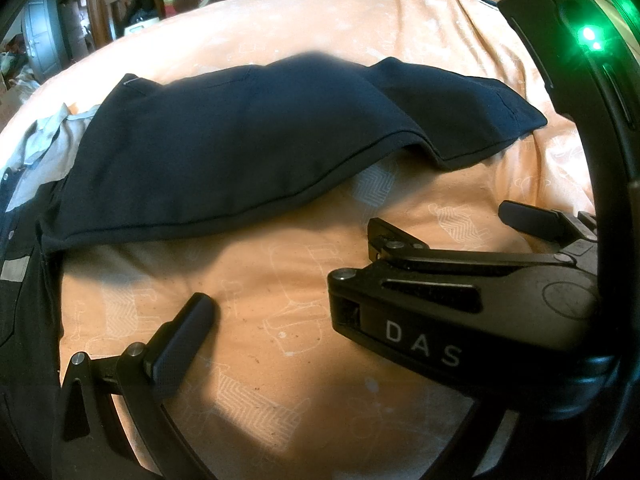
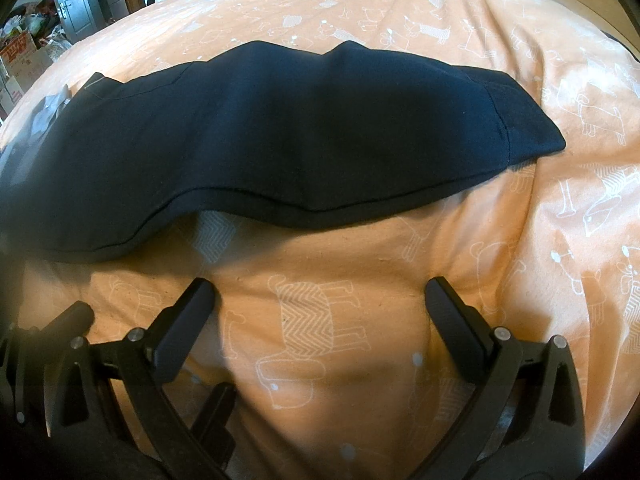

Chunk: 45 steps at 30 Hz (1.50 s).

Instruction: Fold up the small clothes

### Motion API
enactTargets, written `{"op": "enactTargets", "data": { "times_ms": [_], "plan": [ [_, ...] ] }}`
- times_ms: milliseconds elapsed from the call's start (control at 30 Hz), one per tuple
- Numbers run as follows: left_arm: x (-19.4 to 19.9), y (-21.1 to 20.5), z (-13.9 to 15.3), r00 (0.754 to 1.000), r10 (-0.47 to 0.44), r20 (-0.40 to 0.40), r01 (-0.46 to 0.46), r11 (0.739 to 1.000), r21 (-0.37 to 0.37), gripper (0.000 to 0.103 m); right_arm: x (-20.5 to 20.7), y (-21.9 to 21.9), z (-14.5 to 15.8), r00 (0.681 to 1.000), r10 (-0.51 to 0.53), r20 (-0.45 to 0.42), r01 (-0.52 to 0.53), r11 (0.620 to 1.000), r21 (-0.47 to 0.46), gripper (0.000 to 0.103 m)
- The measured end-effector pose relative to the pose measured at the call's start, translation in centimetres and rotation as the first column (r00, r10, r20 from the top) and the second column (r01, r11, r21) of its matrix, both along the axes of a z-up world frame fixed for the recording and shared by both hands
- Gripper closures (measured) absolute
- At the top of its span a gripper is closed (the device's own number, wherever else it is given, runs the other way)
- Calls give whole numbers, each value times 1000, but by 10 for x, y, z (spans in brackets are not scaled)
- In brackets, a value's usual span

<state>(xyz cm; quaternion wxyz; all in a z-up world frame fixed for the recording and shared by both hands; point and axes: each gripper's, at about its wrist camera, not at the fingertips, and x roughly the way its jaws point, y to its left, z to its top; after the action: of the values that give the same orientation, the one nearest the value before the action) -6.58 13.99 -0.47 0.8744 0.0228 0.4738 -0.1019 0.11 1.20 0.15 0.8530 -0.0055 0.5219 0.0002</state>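
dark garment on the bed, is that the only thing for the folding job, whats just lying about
For the job:
dark garment
right gripper
left gripper

Lying about:
grey cloth
cardboard boxes
orange bedsheet, only the work surface

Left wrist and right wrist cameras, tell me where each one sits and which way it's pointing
Left wrist: sits on the left gripper, looking forward over the orange bedsheet at the dark folded garment; its own left finger shows, and the right gripper crosses in from the right.
Right wrist: sits on the right gripper, facing the dark folded garment squarely; both its fingers show, spread apart.
Shared: the same garment, the bedsheet, and grey cloth at the garment's left end.
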Motion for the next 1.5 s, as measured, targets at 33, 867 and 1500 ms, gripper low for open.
{"op": "enactTargets", "data": {
  "times_ms": [33,867,1500],
  "plan": [
    [0,-1,0,1000,0,0,0,1000,1,0,0,-2,1,1000,0,-4,0,1000,1,0],
    [10,87,60,944,-302,-132,277,944,-179,6,-2,-3,0,1000,-1,8,1,1000,-1,0],
    [-47,489,65,951,292,-101,-304,941,-149,0,-7,5,-4,1000,3,17,-3,1000,-23,0]
  ]
}}
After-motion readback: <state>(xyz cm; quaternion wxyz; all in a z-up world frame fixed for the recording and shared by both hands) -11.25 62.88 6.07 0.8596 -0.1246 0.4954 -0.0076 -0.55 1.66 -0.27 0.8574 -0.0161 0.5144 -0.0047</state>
